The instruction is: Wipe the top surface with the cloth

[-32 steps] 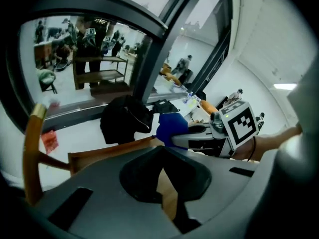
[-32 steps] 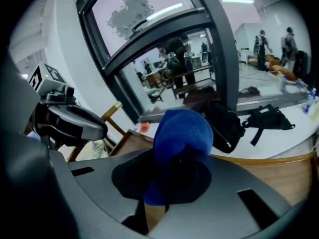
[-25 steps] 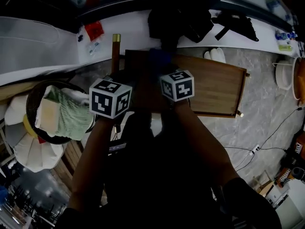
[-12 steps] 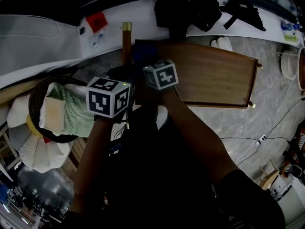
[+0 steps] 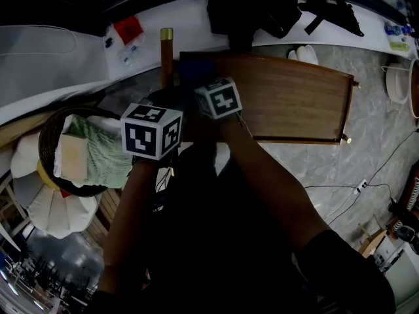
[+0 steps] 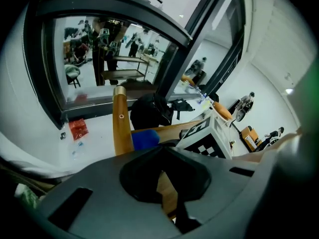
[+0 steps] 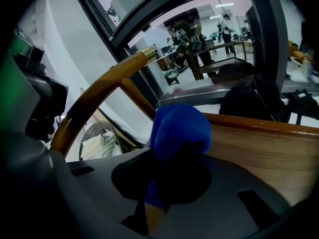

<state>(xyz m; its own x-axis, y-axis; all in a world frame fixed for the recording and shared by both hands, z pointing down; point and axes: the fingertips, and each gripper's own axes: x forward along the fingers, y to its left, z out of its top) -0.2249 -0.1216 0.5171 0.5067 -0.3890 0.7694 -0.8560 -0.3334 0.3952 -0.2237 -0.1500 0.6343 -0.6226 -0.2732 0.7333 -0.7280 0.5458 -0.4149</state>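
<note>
At the upper centre of the head view lies a brown rectangular wooden top (image 5: 294, 97), raised at its rim, running from the centre of the frame out to the right. A bunched blue cloth (image 7: 179, 128) is clamped in the right gripper (image 7: 164, 183). Its jaws are closed on the lower part of the bundle, and the rest bulges above them. In the head view the cloth sits at the upper-left corner of the top, just beside a round wooden post with a brass cap (image 5: 166, 51). The right gripper view shows it over the boards just inside the far rim; whether it presses on the wood cannot be confirmed.

The left gripper (image 6: 162, 174) hangs beside the right one at the left end of the top. Its jaws are drawn together at the tips and hold nothing; only a sliver of wood shows behind them.

A dark wicker basket (image 5: 46, 142) holding green fabric (image 5: 105, 156) stands at centre left, apart from the work.

Assessment: the cloth is in hand and brought to the surface, so the pick-up is done. No wiped streak or residue is visible, so coverage cannot be measured. Judged from the cloth's position at one corner, the broad run of boards to the right appears to remain to be wiped.
</note>
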